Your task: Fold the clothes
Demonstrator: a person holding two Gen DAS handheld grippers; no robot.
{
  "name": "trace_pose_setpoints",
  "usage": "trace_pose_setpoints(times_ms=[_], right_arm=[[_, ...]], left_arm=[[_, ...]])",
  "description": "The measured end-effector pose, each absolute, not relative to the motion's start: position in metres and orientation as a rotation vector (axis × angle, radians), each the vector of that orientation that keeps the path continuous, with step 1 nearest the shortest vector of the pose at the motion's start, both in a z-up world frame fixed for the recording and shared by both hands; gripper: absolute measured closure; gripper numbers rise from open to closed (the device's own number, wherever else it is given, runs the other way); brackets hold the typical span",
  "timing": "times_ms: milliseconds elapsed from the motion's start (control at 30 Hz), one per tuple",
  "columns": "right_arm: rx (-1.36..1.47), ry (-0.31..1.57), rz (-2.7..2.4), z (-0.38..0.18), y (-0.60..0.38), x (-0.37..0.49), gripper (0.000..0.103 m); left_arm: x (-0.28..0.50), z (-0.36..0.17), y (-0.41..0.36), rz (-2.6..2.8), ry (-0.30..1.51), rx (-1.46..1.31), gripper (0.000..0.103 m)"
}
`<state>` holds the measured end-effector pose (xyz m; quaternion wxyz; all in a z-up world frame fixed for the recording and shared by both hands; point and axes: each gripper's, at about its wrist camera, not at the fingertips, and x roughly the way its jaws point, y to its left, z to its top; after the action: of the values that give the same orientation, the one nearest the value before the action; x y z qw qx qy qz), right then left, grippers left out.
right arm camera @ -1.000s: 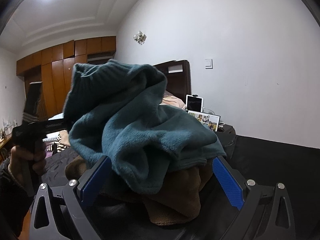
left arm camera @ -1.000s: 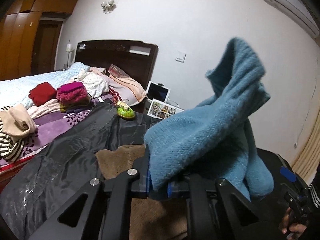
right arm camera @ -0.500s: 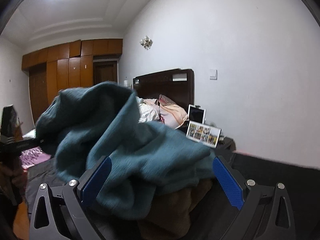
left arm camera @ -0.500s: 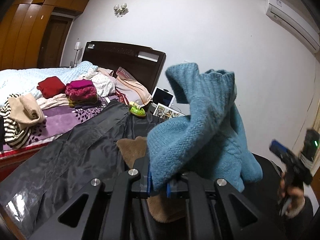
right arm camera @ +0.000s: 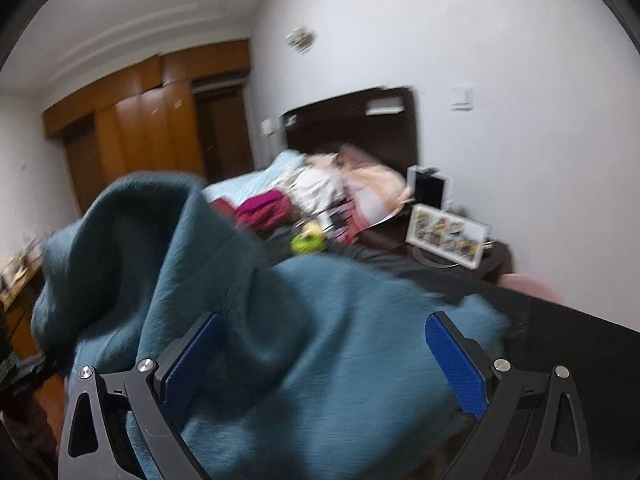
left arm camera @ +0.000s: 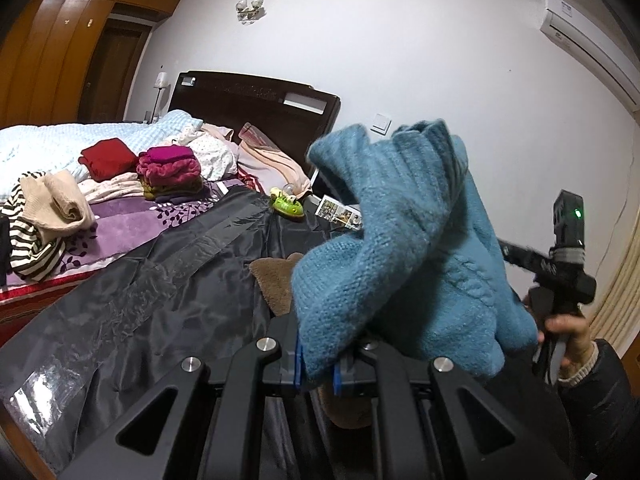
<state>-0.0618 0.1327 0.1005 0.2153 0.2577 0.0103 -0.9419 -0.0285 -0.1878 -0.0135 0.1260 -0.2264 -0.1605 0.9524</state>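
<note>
Left gripper [left arm camera: 317,364] jaws clenched on teal sweater [left arm camera: 404,240], bunched, rising up-right; right gripper [right arm camera: 324,360] jaws released.

Both wrist cameras face the bed [left arm camera: 132,216], right apparently blurred.

surface: black sheet [left arm camera: 152,280] | on it: brown garment [left arm camera: 276,284], green toy [left arm camera: 286,205] | bed [left arm camera: 120,220]: folded clothes [left arm camera: 168,170]
</note>
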Motion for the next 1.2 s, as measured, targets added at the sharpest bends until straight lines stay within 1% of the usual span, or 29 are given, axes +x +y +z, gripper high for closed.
trace_pose_setpoints(times_ms=[67,167,400,500,633,733,833,900,1033,1200], right_arm=[[0.73,0.093,-2.548,0.091,0.121,-0.056,0.0],[0.726,0.26,-2.487,0.074,0.104,-0.035,0.0],[0.721,0.547,-2.385,0.038,0.082,0.015,0.0],[0.72,0.622,-2.351,0.034,0.079,0.029,0.0],[0.736,0.64,-2.33,0.045,0.086,0.031,0.0],[0.672,0.604,-2.364,0.077,0.095,0.022,0.0],[0.599,0.513,-2.421,0.113,0.106,0.007,0.0],[0.579,0.45,-2.472,0.126,0.112,-0.007,0.0],[0.632,0.289,-2.524,0.131,0.123,-0.052,0.001],[0.801,0.133,-2.458,0.117,0.107,-0.109,0.01]], left_arm=[[-0.032,-0.019,-0.193,2.782,-0.485,-0.678,0.091],[-0.039,-0.031,-0.202,2.798,-0.516,-0.72,0.091],[-0.05,-0.058,-0.213,2.798,-0.576,-0.814,0.091],[-0.051,-0.057,-0.212,2.801,-0.561,-0.81,0.091],[-0.051,-0.059,-0.212,2.8,-0.55,-0.808,0.091],[-0.052,-0.06,-0.212,2.794,-0.557,-0.813,0.09],[-0.053,-0.061,-0.213,2.788,-0.562,-0.817,0.09],[-0.053,-0.061,-0.213,2.784,-0.564,-0.818,0.09],[-0.054,-0.062,-0.213,2.778,-0.562,-0.819,0.09],[-0.054,-0.062,-0.214,2.767,-0.558,-0.819,0.09]])
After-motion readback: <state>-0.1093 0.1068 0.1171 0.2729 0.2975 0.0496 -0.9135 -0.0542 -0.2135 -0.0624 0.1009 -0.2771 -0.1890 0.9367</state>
